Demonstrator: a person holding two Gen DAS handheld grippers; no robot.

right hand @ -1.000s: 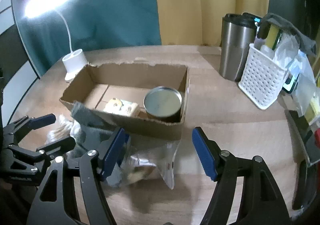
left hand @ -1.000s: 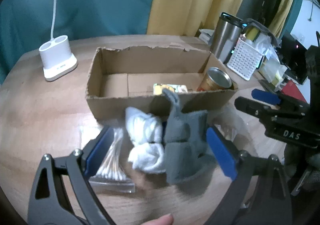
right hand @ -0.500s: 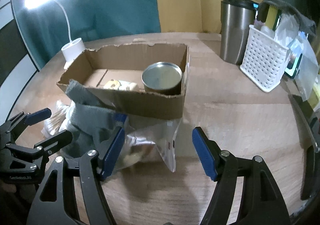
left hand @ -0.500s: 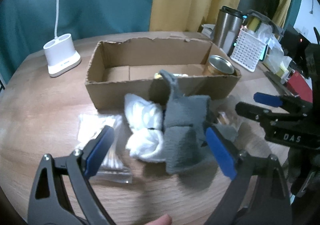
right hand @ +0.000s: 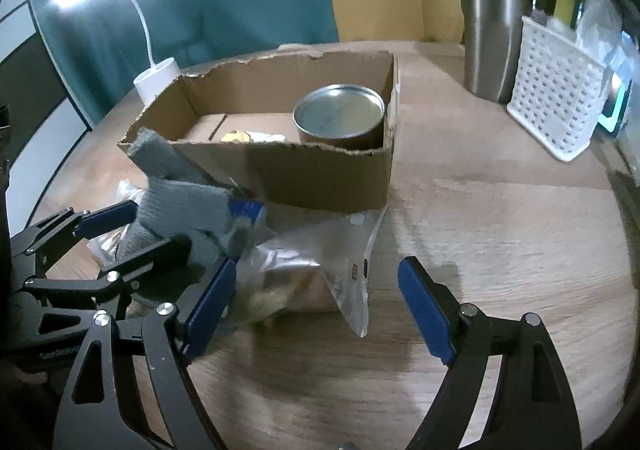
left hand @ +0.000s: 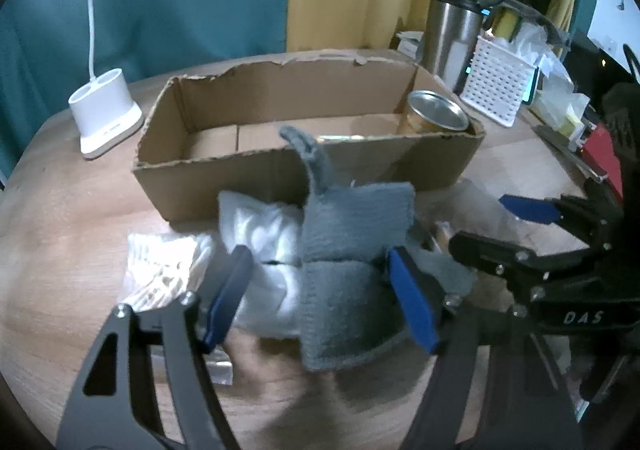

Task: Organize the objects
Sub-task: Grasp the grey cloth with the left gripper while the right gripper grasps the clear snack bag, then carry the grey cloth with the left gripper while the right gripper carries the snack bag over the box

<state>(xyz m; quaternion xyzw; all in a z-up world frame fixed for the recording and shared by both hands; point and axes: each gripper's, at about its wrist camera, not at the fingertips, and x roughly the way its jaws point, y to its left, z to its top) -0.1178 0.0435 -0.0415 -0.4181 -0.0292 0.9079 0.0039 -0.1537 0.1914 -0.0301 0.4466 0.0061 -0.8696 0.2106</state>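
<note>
Currently the left gripper [left hand: 320, 290] is clamped on a bundle of grey sock [left hand: 352, 258] and white sock [left hand: 260, 230]; blue pads press in from both sides. The bundle sits just in front of the near wall of the cardboard box [left hand: 224, 185], toward the table's near edge. I cannot tell whether it is lifted or resting on the wood.

The right gripper [right hand: 316, 302] has its jaws spread wide and holds nothing. It hovers over a clear plastic bag [right hand: 320, 262] lying against the box's near wall.

Handling, judging from the look:
- Socks: light, soft, compressible. They won't break, but loose parts flop. One grey end sticks up past the box rim and could snag on it. Best grip is across the bundle's middle, where the pads are now.
- Bag: thin, slick film with lumpy contents, blurred here. Likely slips or bunches. Pinch at the bulk, not the flat empty corner.
- Flat packet [left hand: 160, 270], possibly cotton swabs, lies left of the socks. Low profile, so hard to get fingers under.

The box already holds a tin can [right hand: 340, 121] at its right end and a small packet; its left half is free.
</note>
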